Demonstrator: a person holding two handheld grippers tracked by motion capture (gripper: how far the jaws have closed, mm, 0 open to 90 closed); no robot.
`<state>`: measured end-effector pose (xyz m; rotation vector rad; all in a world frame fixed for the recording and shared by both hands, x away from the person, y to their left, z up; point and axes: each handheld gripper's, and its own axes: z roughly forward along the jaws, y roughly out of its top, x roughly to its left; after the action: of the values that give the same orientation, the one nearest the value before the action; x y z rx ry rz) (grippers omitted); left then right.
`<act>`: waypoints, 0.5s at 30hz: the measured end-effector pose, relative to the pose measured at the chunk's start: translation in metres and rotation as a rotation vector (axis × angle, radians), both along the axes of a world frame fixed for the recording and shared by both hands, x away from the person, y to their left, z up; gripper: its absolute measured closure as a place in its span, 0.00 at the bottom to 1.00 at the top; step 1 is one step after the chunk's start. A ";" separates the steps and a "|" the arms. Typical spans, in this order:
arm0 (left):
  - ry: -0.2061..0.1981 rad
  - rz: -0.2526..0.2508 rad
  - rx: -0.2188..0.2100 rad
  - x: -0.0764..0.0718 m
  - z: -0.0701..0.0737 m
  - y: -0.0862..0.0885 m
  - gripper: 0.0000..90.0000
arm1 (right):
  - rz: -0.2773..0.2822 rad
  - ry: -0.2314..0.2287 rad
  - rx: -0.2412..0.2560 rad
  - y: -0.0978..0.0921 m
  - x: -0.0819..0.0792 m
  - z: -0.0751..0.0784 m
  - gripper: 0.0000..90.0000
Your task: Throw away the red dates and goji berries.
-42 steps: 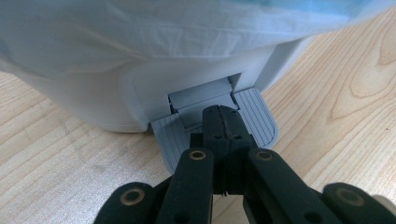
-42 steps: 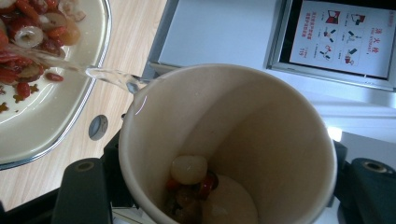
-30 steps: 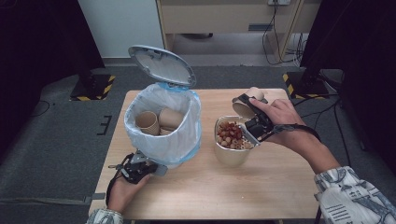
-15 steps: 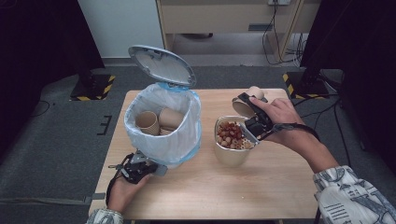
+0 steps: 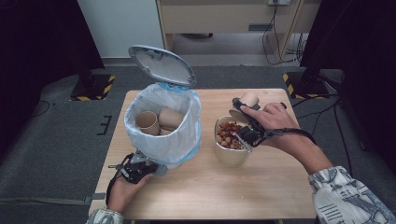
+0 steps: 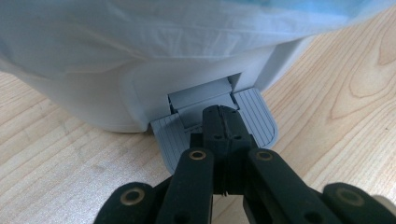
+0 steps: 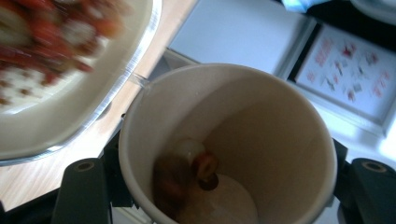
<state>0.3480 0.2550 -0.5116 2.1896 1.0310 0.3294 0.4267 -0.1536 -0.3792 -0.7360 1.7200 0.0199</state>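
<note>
The paper cup (image 7: 229, 149) sits clamped between the right gripper's (image 5: 246, 122) jaws, one jaw on each side of its wall, held tipped over the far rim of the bowl (image 5: 229, 155) near the right middle of the wooden table (image 5: 261, 186). In the high view the cup's (image 5: 247, 103) long axis runs tilted, its base up and away from the person and its mouth slanting down toward the bowl. The right gripper view looks straight into the cup's mouth, where a few pieces of reddish and pale food (image 7: 196, 170) lie against the lower inside wall and bottom. No print or label can be read on the cup. The bowl is cream-coloured and holds a heap of red and pale bits (image 5: 227, 135); its rim shows blurred at the upper left of the right gripper view, just beside the cup's lip. To the left of the bowl stands a small pedal bin (image 5: 163, 130) lined with a pale blue bag, its lid (image 5: 161, 65) swung up and back, with several empty paper cups (image 5: 159, 121) inside. The left gripper (image 6: 223, 135) has its jaws pressed together, tips resting on the bin's grey ribbed pedal (image 6: 257, 116) at the near side of the bin. A picture with small, unreadable figures (image 7: 348, 70) shows beyond the cup.
</note>
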 end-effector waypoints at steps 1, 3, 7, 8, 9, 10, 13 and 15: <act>0.000 0.000 0.000 0.000 0.000 0.000 1.00 | -0.006 -0.003 0.019 0.000 0.001 0.001 0.34; 0.001 -0.001 -0.003 0.000 0.000 0.000 1.00 | 0.024 0.004 -0.047 0.004 -0.004 -0.006 0.35; 0.000 0.000 -0.002 0.000 0.000 0.000 1.00 | -0.014 -0.031 0.052 -0.002 -0.001 0.004 0.35; 0.000 -0.001 -0.003 0.000 0.000 0.000 1.00 | -0.012 -0.026 0.003 -0.002 -0.002 -0.001 0.35; 0.000 0.000 -0.003 0.000 0.000 0.000 1.00 | 0.003 -0.022 -0.030 -0.002 -0.004 -0.006 0.35; 0.000 -0.001 -0.001 0.000 0.000 0.000 1.00 | 0.022 -0.015 -0.071 0.000 -0.006 -0.011 0.35; 0.000 0.001 -0.002 0.000 0.000 0.000 1.00 | 0.006 -0.005 -0.029 -0.003 -0.004 -0.013 0.35; 0.000 0.001 -0.001 0.000 0.000 0.000 1.00 | -0.004 -0.001 0.008 -0.004 -0.002 -0.008 0.35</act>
<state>0.3480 0.2550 -0.5116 2.1885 1.0325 0.3296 0.4249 -0.1579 -0.3877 -0.7268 1.7198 0.0235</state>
